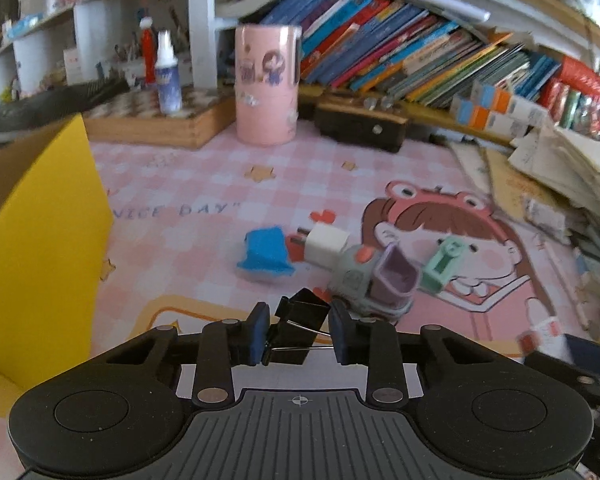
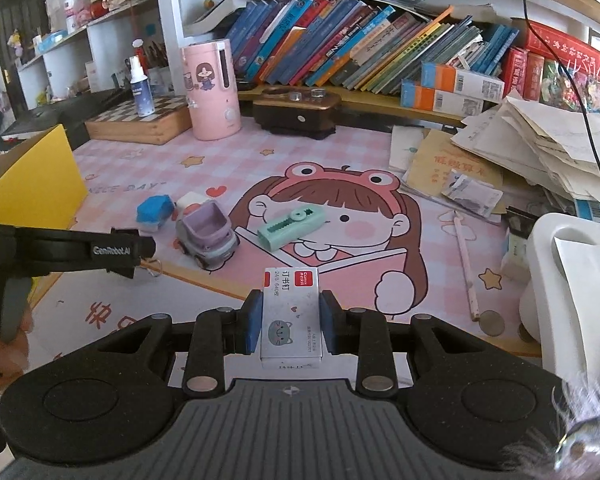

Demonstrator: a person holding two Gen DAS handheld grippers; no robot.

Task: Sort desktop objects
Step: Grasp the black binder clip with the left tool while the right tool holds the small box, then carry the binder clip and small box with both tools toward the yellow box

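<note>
partly hidden binder clip (image 1: pixel 300 322) in left claw (image 1: pixel 300 330), toy truck (image 1: pixel 370 286) blurred

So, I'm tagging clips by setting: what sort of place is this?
Likely a child's study desk at home: a cartoon desk mat, a shelf of leaning books, and a toy truck among small stationery.

We see our left gripper (image 1: pixel 299 330) clamped on a black binder clip (image 1: pixel 298 326); beyond it on the pink checked mat (image 1: pixel 204 184) lie a blue eraser (image 1: pixel 266 256), a white plug (image 1: pixel 325 243) and a toy truck (image 1: pixel 374 286); a yellow box (image 1: pixel 40 240) stands at left.
</note>
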